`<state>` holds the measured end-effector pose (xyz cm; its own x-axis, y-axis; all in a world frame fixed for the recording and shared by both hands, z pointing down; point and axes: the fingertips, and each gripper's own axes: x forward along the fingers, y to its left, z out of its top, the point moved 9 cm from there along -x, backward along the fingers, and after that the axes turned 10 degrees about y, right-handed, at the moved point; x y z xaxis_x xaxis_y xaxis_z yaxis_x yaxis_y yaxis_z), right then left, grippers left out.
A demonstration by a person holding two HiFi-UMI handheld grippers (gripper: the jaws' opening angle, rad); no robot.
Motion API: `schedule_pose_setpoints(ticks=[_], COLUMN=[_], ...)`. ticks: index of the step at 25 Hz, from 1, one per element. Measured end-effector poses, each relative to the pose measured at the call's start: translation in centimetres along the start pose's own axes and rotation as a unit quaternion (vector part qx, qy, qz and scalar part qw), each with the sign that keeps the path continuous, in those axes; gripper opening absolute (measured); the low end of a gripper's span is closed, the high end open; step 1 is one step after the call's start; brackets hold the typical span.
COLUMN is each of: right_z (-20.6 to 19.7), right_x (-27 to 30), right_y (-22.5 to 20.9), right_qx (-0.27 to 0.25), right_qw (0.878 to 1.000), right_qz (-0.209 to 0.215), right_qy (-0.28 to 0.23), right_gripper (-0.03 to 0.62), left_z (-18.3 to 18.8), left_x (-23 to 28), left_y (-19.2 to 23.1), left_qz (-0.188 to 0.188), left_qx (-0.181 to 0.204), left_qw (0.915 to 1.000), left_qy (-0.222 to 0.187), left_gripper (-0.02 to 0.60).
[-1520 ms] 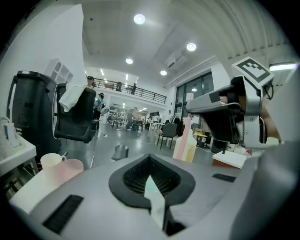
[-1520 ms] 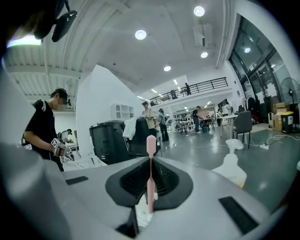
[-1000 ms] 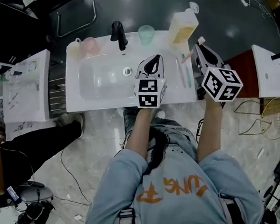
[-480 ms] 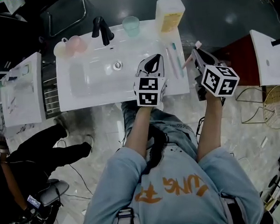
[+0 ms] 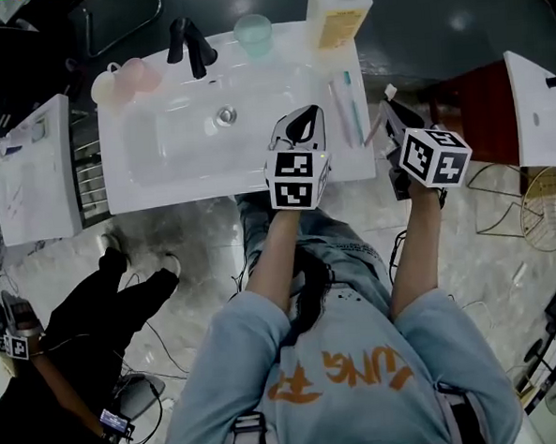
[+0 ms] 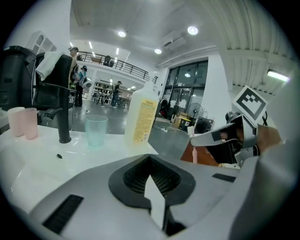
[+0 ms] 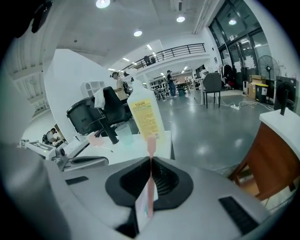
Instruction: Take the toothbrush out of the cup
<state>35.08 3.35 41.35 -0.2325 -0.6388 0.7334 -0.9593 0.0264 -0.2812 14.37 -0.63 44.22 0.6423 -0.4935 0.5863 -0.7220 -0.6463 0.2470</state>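
- Our right gripper (image 7: pixel 150 161) has its jaws clamped on the pink toothbrush (image 7: pixel 151 143). The thin handle runs up through the seam between them and the head pokes out beyond the tips.
- The toothbrush is clear of every cup. In the head view it hangs just off the right edge of the sink counter (image 5: pixel 163 190), apart from the teal cup (image 5: pixel 252 32) at the back rim.
- We judge the lift is done; the brush is held by its lower handle, which suits a straight pull out of a cup.
- The teal cup looks empty in the left gripper view. The two pink cups (image 5: pixel 124 80) sit at the far left corner, and we cannot see inside them.
- Our left gripper (image 6: pixel 151 161) has its jaws pressed together with nothing between them. It hovers over the counter's front right part, probably parked out of the way.
- Two slim sticks (image 5: pixel 346 109), likely other brushes, lie on the counter near the yellow bottle (image 5: pixel 338 11); that would be a natural spot to set ours down.
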Motion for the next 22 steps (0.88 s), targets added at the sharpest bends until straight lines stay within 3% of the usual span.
schedule_pose_setpoints(ticks=[10,22], right_z=[-1.0,-1.0], right_x=[4.2,9.0], right_y=[-1.3,-2.7], right_qx=[0.066,0.095], right_qw=[0.997,0.992], right_qz=[0.038,0.043], right_qy=[0.019,0.069], right_gripper=[0.037,0.037], left_z=[-0.4,0.0], left_x=[0.9,2.7], left_y=[1.7,3.9], left_qz=[0.012,0.032], left_qx=[-0.017,-0.041], left_qw=[0.9997,0.9985], left_qy=[0.008,0.018], left_gripper=[0.008,0.008])
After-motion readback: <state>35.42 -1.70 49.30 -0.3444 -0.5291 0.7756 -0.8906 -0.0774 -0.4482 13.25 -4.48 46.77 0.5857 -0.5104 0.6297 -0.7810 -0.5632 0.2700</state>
